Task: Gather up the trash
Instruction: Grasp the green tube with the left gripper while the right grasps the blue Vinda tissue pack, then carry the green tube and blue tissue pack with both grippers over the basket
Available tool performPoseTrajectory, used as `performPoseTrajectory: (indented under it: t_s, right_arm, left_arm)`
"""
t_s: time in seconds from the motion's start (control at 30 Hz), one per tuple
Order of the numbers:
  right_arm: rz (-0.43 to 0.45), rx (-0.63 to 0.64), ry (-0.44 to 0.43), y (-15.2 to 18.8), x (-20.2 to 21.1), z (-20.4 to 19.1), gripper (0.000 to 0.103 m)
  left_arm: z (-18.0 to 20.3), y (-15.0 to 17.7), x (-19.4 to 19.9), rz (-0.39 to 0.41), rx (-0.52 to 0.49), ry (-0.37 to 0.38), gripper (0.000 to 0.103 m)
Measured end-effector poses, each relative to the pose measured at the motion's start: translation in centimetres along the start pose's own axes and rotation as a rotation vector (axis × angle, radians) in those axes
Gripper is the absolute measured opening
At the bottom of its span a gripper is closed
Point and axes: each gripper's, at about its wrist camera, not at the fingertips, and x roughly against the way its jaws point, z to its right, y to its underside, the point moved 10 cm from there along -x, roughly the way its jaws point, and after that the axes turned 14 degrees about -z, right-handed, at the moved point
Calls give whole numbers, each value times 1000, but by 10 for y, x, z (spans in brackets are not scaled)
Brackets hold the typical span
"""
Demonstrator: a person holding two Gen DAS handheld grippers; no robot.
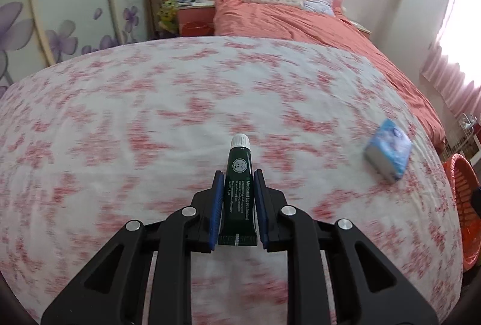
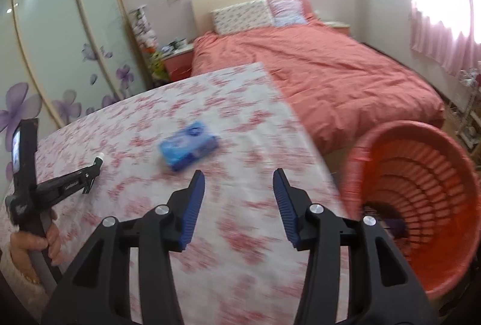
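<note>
My left gripper (image 1: 238,174) is shut on a dark green tube (image 1: 237,177) with a white cap, held above the table; it also shows at the left of the right wrist view (image 2: 95,164). A blue tissue pack (image 1: 388,149) lies on the red-flowered tablecloth (image 1: 150,120) to the right of the left gripper, and shows in the right wrist view (image 2: 188,149) ahead and left of my right gripper (image 2: 239,174). The right gripper is open and empty over the table. An orange slatted basket (image 2: 421,204) stands tilted just off the table's right edge.
A bed with a coral cover (image 2: 330,75) lies beyond the table. A wardrobe with purple flower doors (image 2: 60,54) stands at the left. A nightstand (image 1: 195,15) with mugs sits by the bed. Pink curtains (image 2: 445,39) hang at the right.
</note>
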Motion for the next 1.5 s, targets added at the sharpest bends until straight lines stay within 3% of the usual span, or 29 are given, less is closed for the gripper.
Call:
performPoseTrajectory:
  t_s: [0.1, 0.17, 0.27, 0.47, 0.57, 0.67, 0.9, 1.0, 1.13, 1.5]
  right_arm:
    - [-47, -4, -22, -12, -25, -32, 52]
    - [-71, -31, -10, -23, -44, -52, 64]
    - [-99, -109, 31, -34, -67, -64, 73]
    - [-201, -269, 123, -45, -113, -61, 74]
    - [-188, -240, 174, -45, -116, -61, 68]
    - [-180, -185, 172, -37, -108, -59, 64]
    - [-158, -132, 221, -26, -96, -53, 67]
    - [-143, -75, 239, -23, -92, -58, 59]
    - [-142, -62, 191, -16, -75, -55, 54]
    - [-17, -12, 66, -6, 4, -50, 54]
  left_arm:
    - [-18, -1, 5, 12, 11, -14, 20]
    - [-31, -1, 9, 15, 19, -16, 20]
    - [-45, -3, 11, 19, 30, -14, 20]
    - [-61, -3, 13, 24, 28, -9, 20]
    - [-63, -3, 14, 23, 26, -3, 20]
    - [-62, -3, 12, 23, 26, 4, 20]
    - [-57, 3, 17, 19, 22, 11, 20]
    - [-52, 5, 21, 20, 17, 9, 20]
    - [-44, 8, 29, 28, 2, 8, 20]
    - [-1, 13, 56, 62, -49, 52, 20]
